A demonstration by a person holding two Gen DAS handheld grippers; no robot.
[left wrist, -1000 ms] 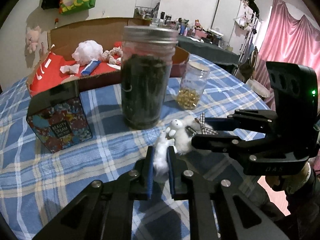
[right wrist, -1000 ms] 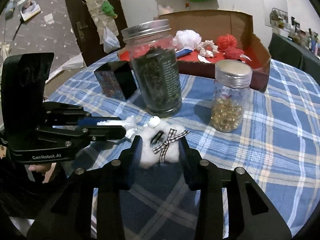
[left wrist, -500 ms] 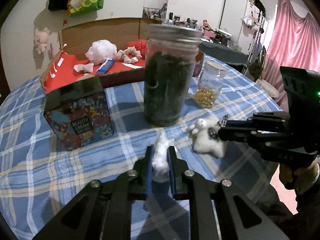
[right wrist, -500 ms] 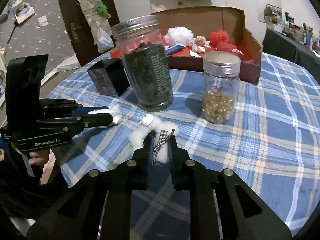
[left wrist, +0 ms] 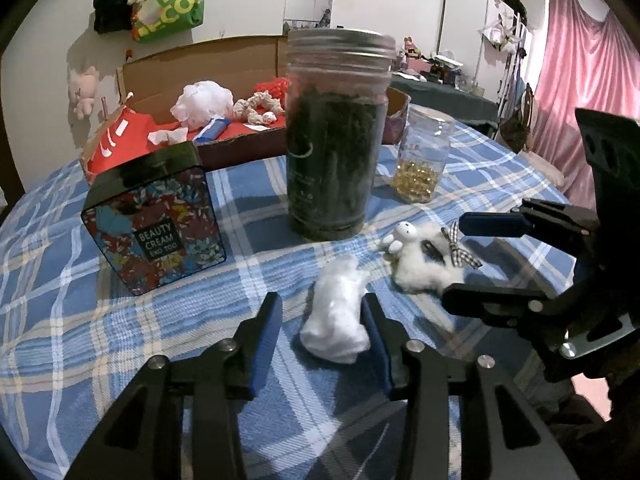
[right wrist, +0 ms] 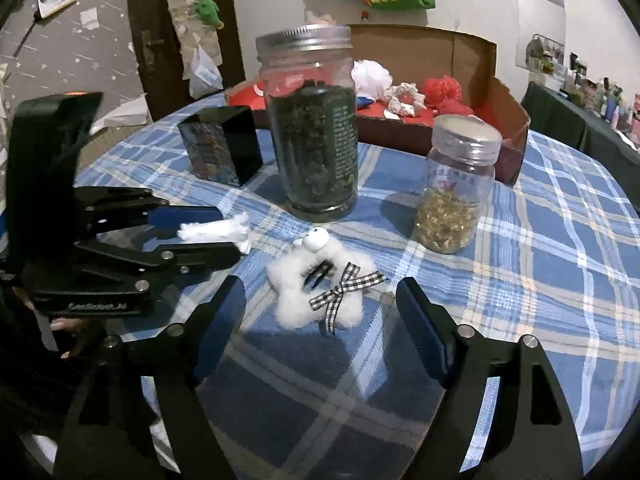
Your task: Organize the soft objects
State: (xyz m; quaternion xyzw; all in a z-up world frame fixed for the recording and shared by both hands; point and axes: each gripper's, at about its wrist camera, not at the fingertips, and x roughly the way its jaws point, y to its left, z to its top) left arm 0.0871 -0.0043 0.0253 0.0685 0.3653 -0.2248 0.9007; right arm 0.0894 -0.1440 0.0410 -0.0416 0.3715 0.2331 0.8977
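Observation:
A white cotton wad (left wrist: 336, 320) lies on the blue checked tablecloth (left wrist: 80, 300) between the fingers of my left gripper (left wrist: 322, 304). Its jaws are opening: the left pad stands clear and the right pad is just beside the wad. A fluffy white toy (right wrist: 316, 292) with a checked bow rests on the cloth between the wide, still opening jaws of my right gripper (right wrist: 320, 284), touching neither pad. In the left wrist view the toy (left wrist: 424, 268) lies to the right of the wad. Farther back, an open cardboard box (left wrist: 160, 76) holds other soft items.
A tall jar of dark leaves (left wrist: 336, 140) stands just behind the wad and the toy. A small jar of golden capsules (right wrist: 456, 192) is to its right and a flowered tin (left wrist: 156, 220) to its left. A hand (right wrist: 68, 324) holds the left gripper.
The wad and the toy were pulled apart. Both grippers, shut on them half a second ago, have spread their jaws and let them go onto the cloth.

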